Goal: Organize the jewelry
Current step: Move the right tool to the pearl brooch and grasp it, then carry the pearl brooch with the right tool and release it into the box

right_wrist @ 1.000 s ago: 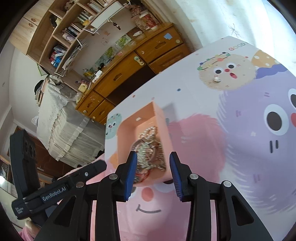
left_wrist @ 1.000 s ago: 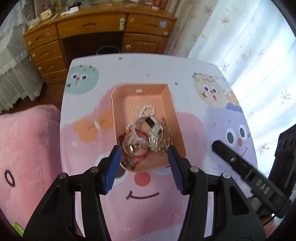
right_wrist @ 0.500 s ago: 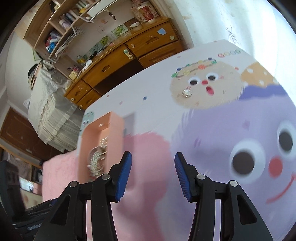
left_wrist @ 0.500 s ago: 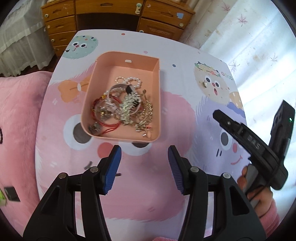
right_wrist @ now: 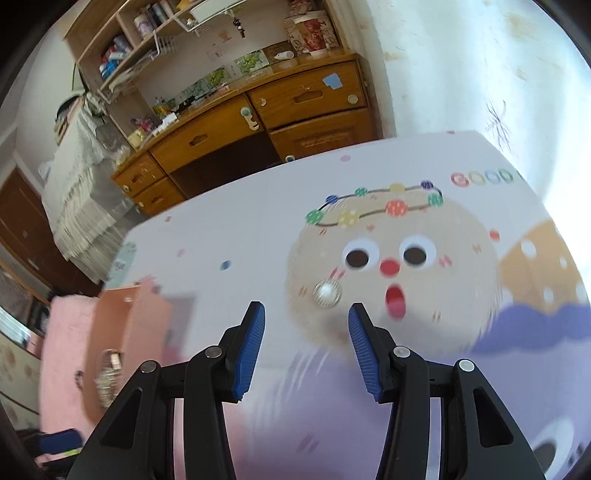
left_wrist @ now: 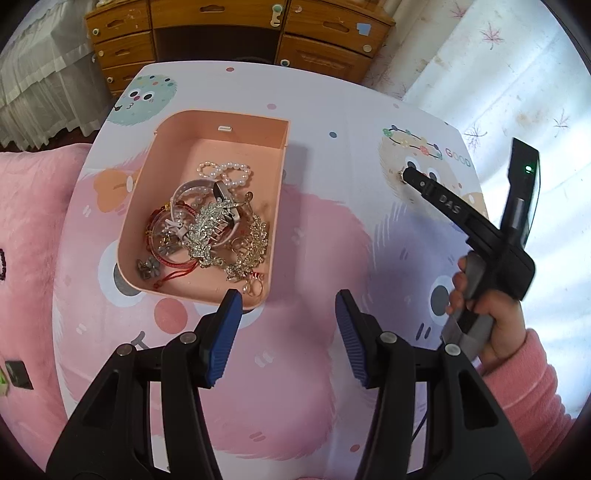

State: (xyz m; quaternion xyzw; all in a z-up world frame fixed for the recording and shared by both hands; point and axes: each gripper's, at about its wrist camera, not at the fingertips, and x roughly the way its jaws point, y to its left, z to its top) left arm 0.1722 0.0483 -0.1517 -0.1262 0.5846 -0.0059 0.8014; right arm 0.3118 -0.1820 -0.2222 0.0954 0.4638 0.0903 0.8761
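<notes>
A pink tray (left_wrist: 221, 122) on the cartoon tablecloth holds a tangle of jewelry: a pearl bracelet (left_wrist: 223, 171), a silver leaf comb (left_wrist: 208, 229), a red cord bracelet (left_wrist: 173, 262) and gold pieces (left_wrist: 251, 243). My left gripper (left_wrist: 288, 325) hangs open above the cloth, just off the tray's near right corner, with nothing between its pads. A small round pearl piece (right_wrist: 327, 293) lies alone on the beige cartoon face. My right gripper (right_wrist: 306, 332) is open and empty, pointing at that piece from just short of it. In the left wrist view the right gripper (left_wrist: 408, 174) nearly covers the piece.
A hand in a pink sleeve (left_wrist: 517, 369) holds the right gripper. A wooden desk with drawers (left_wrist: 221, 33) stands past the table's far edge, with shelves (right_wrist: 147, 55) above it. A pink plush cushion (left_wrist: 29, 221) lies to the left and a white curtain (left_wrist: 517, 92) hangs to the right.
My left gripper has drawn back from over the tray to the cloth in front of it. My right gripper has swung away from the tray to the round piece on the beige face, its jaws a little wider.
</notes>
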